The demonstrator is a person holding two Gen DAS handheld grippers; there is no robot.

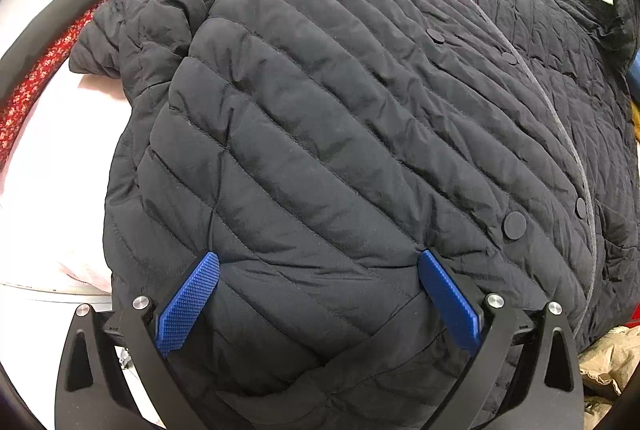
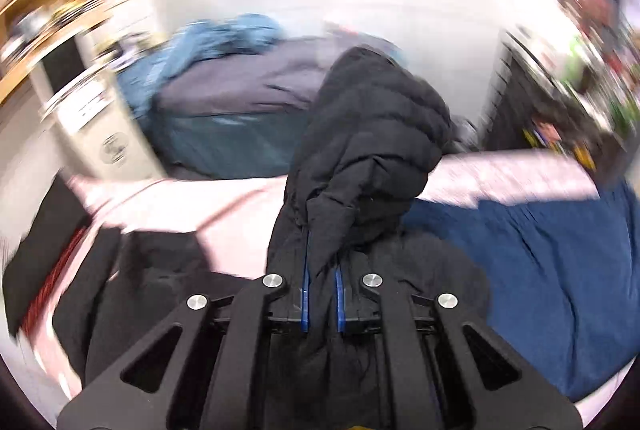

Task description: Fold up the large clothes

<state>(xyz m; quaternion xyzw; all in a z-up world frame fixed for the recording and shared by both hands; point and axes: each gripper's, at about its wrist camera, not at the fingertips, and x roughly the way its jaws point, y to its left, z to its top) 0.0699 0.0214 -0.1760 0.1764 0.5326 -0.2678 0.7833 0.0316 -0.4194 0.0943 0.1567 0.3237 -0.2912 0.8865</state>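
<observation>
Centre frame, left view: black quilted jacket (image 1: 340, 134) spread face-up on a pink bed (image 1: 52, 166), snaps and grey placket running down the right side, one sleeve bunched at upper left. Left gripper (image 1: 318, 262) sits at the hem near the bottom of the frame, jaws wide apart, pads (image 1: 192, 302) resting on or just above the fabric — can't tell which. Nothing held.

Right view is motion-blurred. Right gripper (image 2: 322, 304) has jaws clamped on a bunch of the jacket (image 2: 360, 150), looks like a sleeve or hood end, lifted and draping over itself mid-frame.

Handling, my read: puffy down-type shell, light, soft, no stiffness, nylon face likely slippery. It'll spring back and slide, so folds need pressing flat. Pinch at seams, cuff or hem edge where fabric is thin; a bite on a fat baffle will probably slip out.

Around it: blue cloth (image 2: 540, 270) lower right on the bed, teal and grey clothes (image 2: 224, 102) piled behind, red patterned strip (image 1: 36, 82) along the left edge, tan fabric (image 1: 612, 358) at lower right.
</observation>
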